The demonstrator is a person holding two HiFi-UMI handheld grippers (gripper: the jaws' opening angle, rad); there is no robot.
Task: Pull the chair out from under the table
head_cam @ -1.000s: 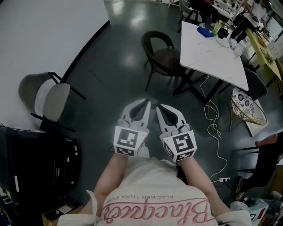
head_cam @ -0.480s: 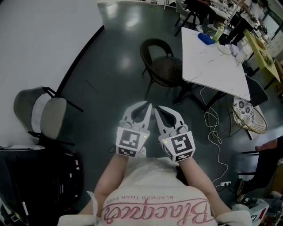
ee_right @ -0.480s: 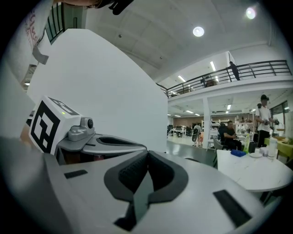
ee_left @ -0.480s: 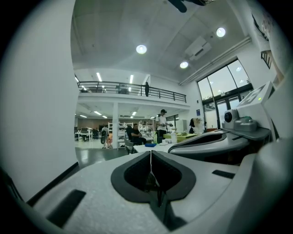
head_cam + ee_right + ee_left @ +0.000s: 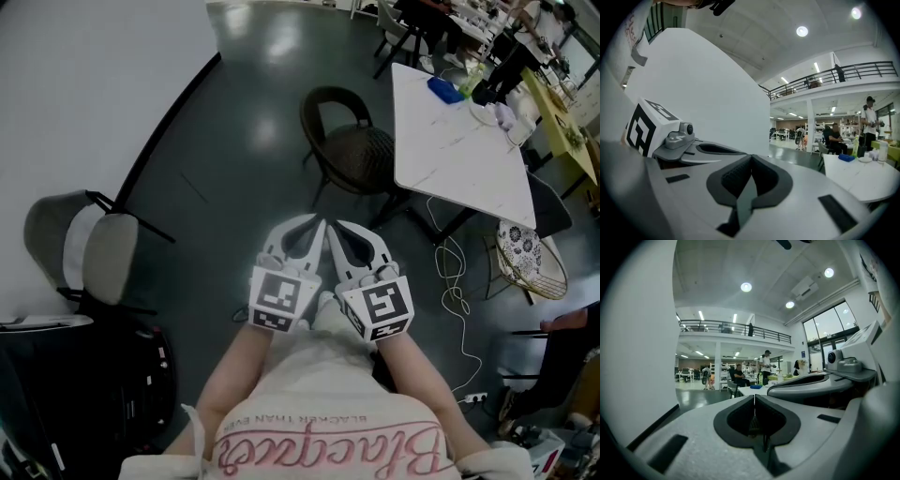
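**A:** Entry one, the grippers?

**B:** Left gripper (image 5: 313, 221): jaws closed tip to tip, nothing between them. Right gripper (image 5: 336, 226): the same, pads together at the tips and empty. The two are held side by side, close in front of the person's body, pointing toward the far side of the scene.

**A:** Entry two, the task's item?

**B:** Chair (image 5: 352, 145): dark, with a rounded back and a woven seat. It stands on the floor (image 5: 253, 131) beyond the gripper tips and well apart from them. Its back faces left, and the right edge of its seat sits at the left edge of the table (image 5: 459, 155).

**A:** The table itself?

**B:** White top on dark legs, at far right. A blue object (image 5: 445, 90) lies near its far end.

**A:** Other items?

**B:** A grey chair (image 5: 89, 248) stands at left against the wall (image 5: 84, 84). A white cable (image 5: 457, 281) trails over the floor below the table's near corner.
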